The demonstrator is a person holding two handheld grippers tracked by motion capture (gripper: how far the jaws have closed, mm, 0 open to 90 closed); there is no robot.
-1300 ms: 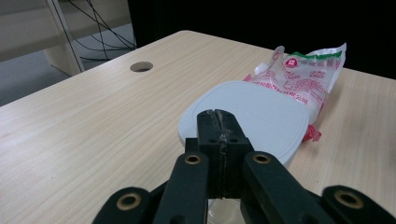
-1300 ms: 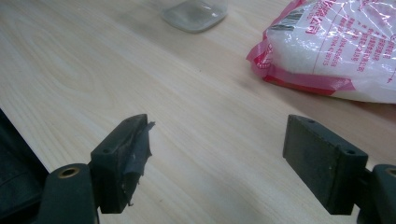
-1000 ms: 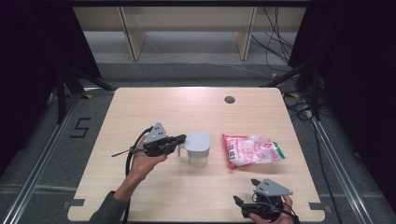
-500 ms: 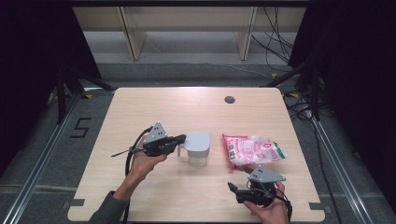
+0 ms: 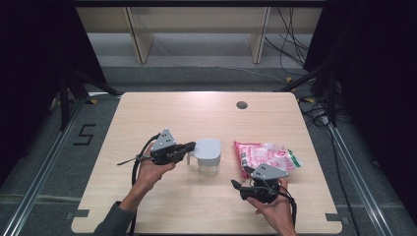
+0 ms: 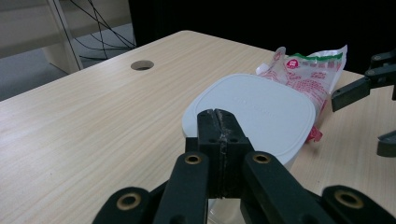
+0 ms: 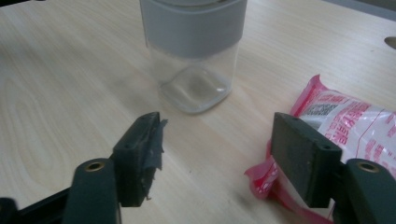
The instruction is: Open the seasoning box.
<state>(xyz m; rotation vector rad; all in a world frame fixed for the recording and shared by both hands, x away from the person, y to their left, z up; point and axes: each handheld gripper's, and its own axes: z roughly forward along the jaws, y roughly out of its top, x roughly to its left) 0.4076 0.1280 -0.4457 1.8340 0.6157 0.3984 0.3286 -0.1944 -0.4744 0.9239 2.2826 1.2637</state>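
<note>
Jaws: left gripper [image 6: 218,140] clenched at lid [image 6: 261,109] edge; right gripper [image 7: 217,156] released, container [image 7: 194,51] ahead. Risk: tipping container [image 5: 208,156] if lid yanked.

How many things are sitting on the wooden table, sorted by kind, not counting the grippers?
Clear plastic container with a grey lid: 1
Red and white plastic snack packet with green trim: 1
Total: 2
</note>
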